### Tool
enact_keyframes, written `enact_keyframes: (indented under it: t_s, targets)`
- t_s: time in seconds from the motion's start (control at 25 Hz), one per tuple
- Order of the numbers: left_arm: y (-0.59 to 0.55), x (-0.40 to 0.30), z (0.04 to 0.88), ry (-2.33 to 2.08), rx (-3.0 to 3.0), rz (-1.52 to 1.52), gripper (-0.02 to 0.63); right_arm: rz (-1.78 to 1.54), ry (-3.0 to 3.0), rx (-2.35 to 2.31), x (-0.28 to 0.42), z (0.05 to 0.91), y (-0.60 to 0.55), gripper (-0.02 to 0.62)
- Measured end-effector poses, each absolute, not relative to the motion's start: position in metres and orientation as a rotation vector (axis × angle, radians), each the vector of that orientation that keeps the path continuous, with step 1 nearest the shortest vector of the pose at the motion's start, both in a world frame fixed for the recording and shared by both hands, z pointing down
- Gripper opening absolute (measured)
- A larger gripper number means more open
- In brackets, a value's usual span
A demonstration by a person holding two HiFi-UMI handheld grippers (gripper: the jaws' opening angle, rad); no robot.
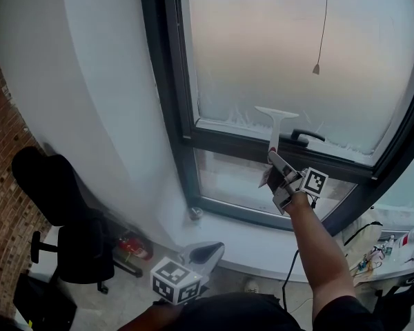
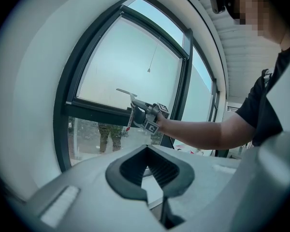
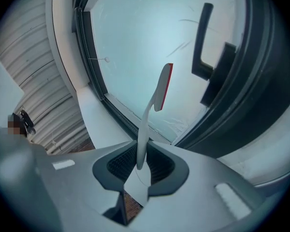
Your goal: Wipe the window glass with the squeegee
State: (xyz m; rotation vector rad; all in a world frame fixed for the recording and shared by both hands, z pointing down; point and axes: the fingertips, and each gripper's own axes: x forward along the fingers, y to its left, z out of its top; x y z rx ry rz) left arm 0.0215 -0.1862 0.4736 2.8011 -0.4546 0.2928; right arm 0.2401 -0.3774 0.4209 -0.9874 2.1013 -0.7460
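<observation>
The white squeegee [image 1: 275, 124] stands upright against the lower part of the frosted window glass [image 1: 290, 54], its blade level at the top. My right gripper [image 1: 281, 178] is shut on the squeegee's handle, just below the dark window frame. In the right gripper view the squeegee [image 3: 156, 94] rises from between the jaws of that gripper [image 3: 140, 166], its red-edged blade at the glass. My left gripper [image 1: 207, 252] hangs low near the sill, shut and holding nothing. The left gripper view has the left gripper [image 2: 147, 170] in front, with the right gripper [image 2: 146, 115] and the squeegee [image 2: 127, 92] at the window beyond.
A black window handle [image 1: 305, 135] sits just right of the squeegee. A pull cord [image 1: 317, 67] hangs in front of the glass. A black chair [image 1: 62, 205] and a red fire extinguisher [image 1: 131, 245] stand at the lower left. Cables and small items [image 1: 379, 254] lie on the sill at the right.
</observation>
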Motion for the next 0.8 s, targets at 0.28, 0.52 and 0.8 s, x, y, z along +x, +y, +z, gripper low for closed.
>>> enact_keyframes:
  t_s: [0.28,0.52,0.8]
  targets:
    - [-0.187,0.019,0.474,-0.458,2.805,0.305,0.0,-0.809,2.062,-0.999,0.237,0.454,-0.377,0.084]
    - [-0.188,0.019,0.474,-0.463,2.807,0.312,0.0,-0.84,2.034,-0.99,0.234,0.469,-0.378,0.084]
    - [-0.191,0.017,0.474,-0.481,2.8,0.322,0.0,-0.867,2.01,-0.991,0.236,0.482,-0.384,0.084]
